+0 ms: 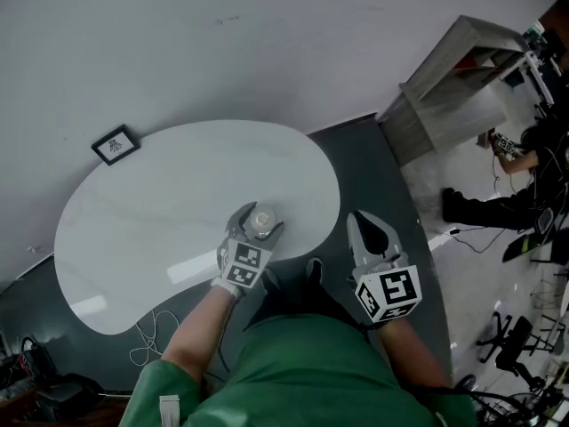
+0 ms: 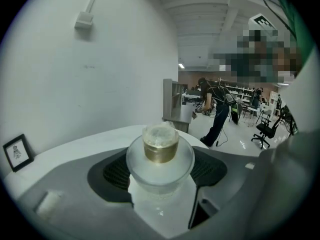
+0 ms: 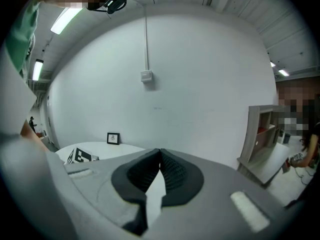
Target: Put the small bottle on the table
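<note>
Clear small bottle (image 2: 160, 165) sits between left gripper (image 1: 259, 221) jaws.

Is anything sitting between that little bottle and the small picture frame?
Nothing: in the head view only bare white table runs from the small bottle to the picture frame.

Dim, even ceiling light; fisheye edges darken, close foreground blurs.

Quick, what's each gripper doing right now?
Left gripper: closed on the small bottle.
Right gripper: closed, fingers together, nothing held.
</note>
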`<state>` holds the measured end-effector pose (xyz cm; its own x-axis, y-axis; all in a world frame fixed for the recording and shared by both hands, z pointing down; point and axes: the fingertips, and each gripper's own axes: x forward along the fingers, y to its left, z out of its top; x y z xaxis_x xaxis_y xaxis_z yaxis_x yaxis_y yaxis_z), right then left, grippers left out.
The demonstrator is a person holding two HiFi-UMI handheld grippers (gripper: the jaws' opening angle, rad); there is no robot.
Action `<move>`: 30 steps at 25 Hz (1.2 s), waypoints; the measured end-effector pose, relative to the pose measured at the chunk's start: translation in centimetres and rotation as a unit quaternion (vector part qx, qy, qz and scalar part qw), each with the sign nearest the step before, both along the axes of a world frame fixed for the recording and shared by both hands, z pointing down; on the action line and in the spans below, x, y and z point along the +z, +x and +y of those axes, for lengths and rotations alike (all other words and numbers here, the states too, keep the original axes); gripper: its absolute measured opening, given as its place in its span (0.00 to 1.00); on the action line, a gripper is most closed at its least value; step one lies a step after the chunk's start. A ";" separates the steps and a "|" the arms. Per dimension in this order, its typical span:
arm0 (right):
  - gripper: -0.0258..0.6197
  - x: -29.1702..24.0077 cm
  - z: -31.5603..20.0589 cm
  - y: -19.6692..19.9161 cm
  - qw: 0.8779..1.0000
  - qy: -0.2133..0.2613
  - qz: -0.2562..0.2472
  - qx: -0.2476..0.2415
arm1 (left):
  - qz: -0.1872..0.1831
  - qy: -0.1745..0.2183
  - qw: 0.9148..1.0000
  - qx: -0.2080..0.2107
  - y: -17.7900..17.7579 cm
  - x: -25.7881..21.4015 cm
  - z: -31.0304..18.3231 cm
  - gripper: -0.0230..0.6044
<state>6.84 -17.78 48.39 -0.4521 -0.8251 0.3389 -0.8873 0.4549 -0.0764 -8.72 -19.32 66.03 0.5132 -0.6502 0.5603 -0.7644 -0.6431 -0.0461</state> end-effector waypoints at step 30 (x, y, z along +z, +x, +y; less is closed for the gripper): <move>0.04 1.8 0.6 -1.5 0.999 -0.030 0.025 -0.006 | -0.020 -0.023 0.999 0.031 0.6 5.5 -0.4 0.59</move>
